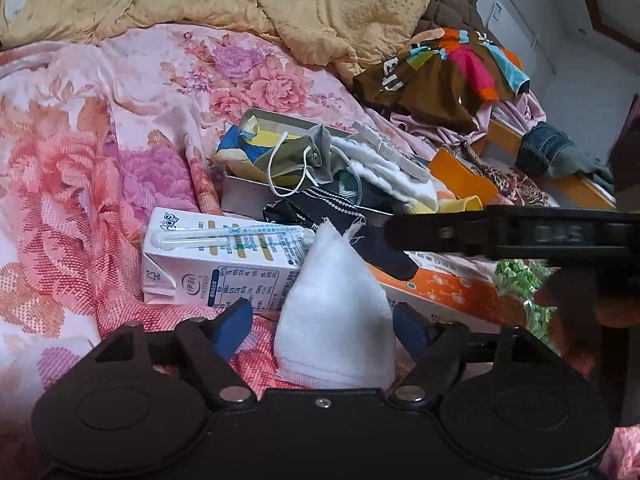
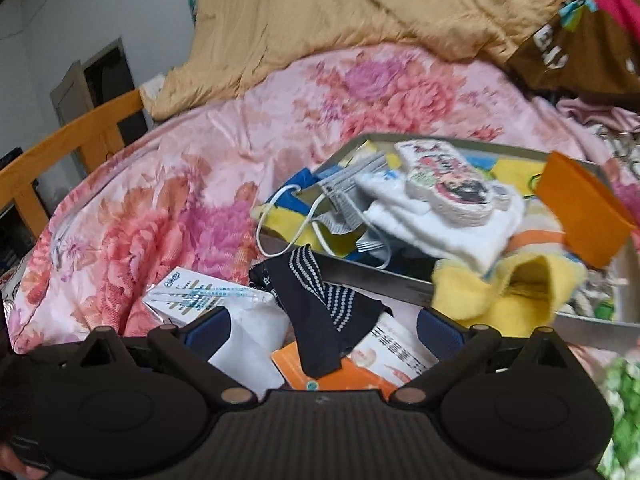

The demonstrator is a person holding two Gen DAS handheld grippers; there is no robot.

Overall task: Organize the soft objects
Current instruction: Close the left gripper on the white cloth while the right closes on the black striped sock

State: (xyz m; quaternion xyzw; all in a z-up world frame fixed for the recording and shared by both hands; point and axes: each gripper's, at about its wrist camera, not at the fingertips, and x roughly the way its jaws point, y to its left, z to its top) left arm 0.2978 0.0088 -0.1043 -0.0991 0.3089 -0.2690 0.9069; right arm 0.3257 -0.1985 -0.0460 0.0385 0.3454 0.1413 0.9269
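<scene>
A white folded cloth (image 1: 336, 320) stands in a peak on the floral bedsheet (image 1: 80, 184), between the blue pads of my left gripper (image 1: 322, 330). The gripper is open: the right pad sits at the cloth's edge and the left pad (image 1: 234, 330) is a little clear of it. My right gripper (image 2: 322, 330) is wide open over a dark dotted sock (image 2: 320, 312) that drapes off a metal tin (image 2: 400, 280). The tin (image 1: 240, 196) holds a face mask (image 2: 340, 196), white cloths (image 2: 440, 228), a yellow cloth (image 2: 500, 292) and an orange block (image 2: 580, 216).
A white milk carton (image 1: 208, 256) and an orange-and-white box (image 1: 452, 288) lie beside the cloth. A tan quilt (image 1: 280, 0) and a brown multicoloured garment (image 1: 448, 68) are heaped at the back. The wooden bed frame (image 2: 60, 140) runs along the left.
</scene>
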